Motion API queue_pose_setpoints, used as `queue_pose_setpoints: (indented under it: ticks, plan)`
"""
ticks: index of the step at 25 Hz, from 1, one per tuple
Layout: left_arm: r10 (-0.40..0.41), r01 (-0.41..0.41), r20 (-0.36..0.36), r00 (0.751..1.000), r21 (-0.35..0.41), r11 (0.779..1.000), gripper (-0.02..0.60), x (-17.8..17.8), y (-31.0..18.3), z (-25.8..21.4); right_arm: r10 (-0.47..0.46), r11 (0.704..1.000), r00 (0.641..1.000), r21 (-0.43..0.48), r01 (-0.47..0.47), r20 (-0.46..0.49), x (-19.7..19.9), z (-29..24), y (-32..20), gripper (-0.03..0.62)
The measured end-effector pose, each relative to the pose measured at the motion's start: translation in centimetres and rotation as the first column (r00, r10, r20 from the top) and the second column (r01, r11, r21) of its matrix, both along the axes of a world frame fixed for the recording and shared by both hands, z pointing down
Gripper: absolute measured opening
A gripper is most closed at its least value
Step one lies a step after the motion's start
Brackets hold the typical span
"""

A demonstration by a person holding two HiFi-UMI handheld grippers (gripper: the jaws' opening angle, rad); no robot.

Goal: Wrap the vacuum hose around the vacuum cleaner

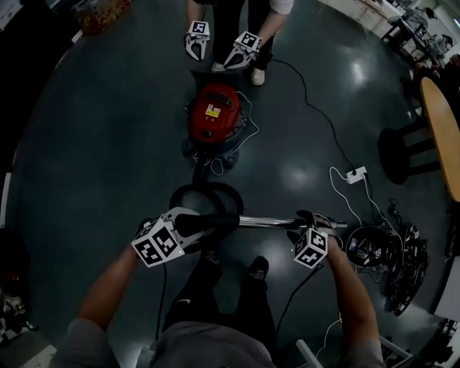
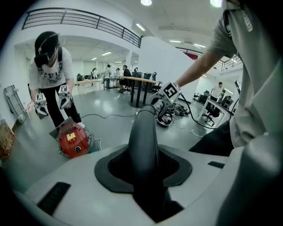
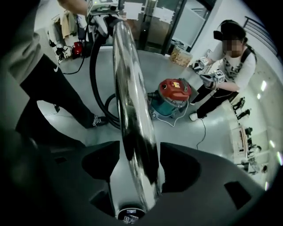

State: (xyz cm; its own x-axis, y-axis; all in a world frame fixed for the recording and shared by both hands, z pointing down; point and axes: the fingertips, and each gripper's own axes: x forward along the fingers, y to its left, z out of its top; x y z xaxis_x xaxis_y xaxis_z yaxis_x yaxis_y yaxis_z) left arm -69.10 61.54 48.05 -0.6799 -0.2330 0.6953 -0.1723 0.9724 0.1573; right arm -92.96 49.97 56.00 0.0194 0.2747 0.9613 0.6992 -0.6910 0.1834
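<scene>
Nearest me: my left gripper [image 1: 180, 223] is clamped on the black curved hose end [image 2: 143, 145], jaws partly apart around its girth. My right gripper [image 1: 314, 221] is closed on the chrome wand [image 3: 132, 114], to the right. The wand runs level between my two hands, above my shoes.

Just beyond: the black hose [image 1: 208, 192] drops from the curved end into a loose loop on the floor, then runs on to the vacuum cleaner [image 1: 213, 111]. This is a red canister standing farther off, well apart from my hands. Nothing is wrapped around it yet.

Handling, my judgement: the wand is stiff and polished, likely to slip or twist in the pads, so I should grip it square. The hose looks soft and springy and will probably want to uncoil. Better to take it just past the curved end and feed it round by short lengths. A hard tug may shift the canister.

Far: another person [image 1: 237, 21] stands behind the vacuum cleaner.
</scene>
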Motion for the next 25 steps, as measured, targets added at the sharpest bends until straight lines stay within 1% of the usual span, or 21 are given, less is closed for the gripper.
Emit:
queue_pose_setpoints:
  ticks: [2, 4, 7, 10, 12, 15, 18, 20, 23, 25]
  plan:
    - [-0.024, 0.025, -0.007, 1.000, 0.037, 0.999, 0.138, 0.1, 0.1, 1.4, -0.076, 0.997, 0.997, -0.017, 0.077, 0.015, -0.4, 2.3, 0.6, 0.285]
    - [-0.045, 0.045, -0.013, 0.999, 0.051, 0.998, 0.138, 0.0, -0.2, 2.8, -0.147, 0.988, 0.988, -0.034, 0.148, 0.044, -0.8, 3.9, 0.8, 0.137]
    - [-0.084, 0.085, -0.023, 0.996, 0.060, 0.995, 0.138, -0.8, 0.2, 6.3, -0.194, 0.980, 0.980, -0.034, 0.195, 0.035, -1.8, 6.8, 1.4, 0.133]
    - [-0.131, 0.135, -0.064, 0.989, 0.054, 0.989, 0.138, -1.4, 1.0, 11.4, -0.206, 0.977, 0.979, -0.048, 0.206, 0.003, -2.2, 10.6, 1.8, 0.132]
    - [-0.163, 0.166, -0.090, 0.983, 0.032, 0.986, 0.138, -1.8, 1.4, 14.9, -0.202, 0.978, 0.979, -0.061, 0.201, -0.025, -2.5, 13.2, 1.7, 0.132]
    - [-0.206, 0.204, -0.122, 0.971, -0.026, 0.979, 0.138, -2.2, 2.5, 20.5, -0.178, 0.983, 0.980, -0.058, 0.173, -0.093, -2.5, 17.9, 1.4, 0.132]
    - [-0.206, 0.192, -0.147, 0.967, -0.108, 0.975, 0.140, -2.9, 3.8, 26.3, -0.132, 0.991, 0.977, -0.028, 0.129, -0.168, -2.2, 23.3, 0.6, 0.132]
    - [-0.207, 0.178, -0.161, 0.965, -0.176, 0.968, 0.140, -3.4, 4.9, 30.1, -0.103, 0.995, 0.973, -0.012, 0.102, -0.208, -2.2, 27.2, 0.6, 0.131]
    - [-0.236, 0.181, -0.164, 0.958, -0.293, 0.939, 0.143, -4.3, 6.7, 35.4, -0.085, 0.996, 0.969, -0.017, 0.084, -0.233, -2.6, 32.5, 1.3, 0.131]
    - [-0.274, 0.209, -0.158, 0.949, -0.340, 0.917, 0.153, -4.4, 7.7, 38.7, -0.071, 0.997, 0.965, -0.011, 0.070, -0.253, -2.7, 36.0, 1.8, 0.130]
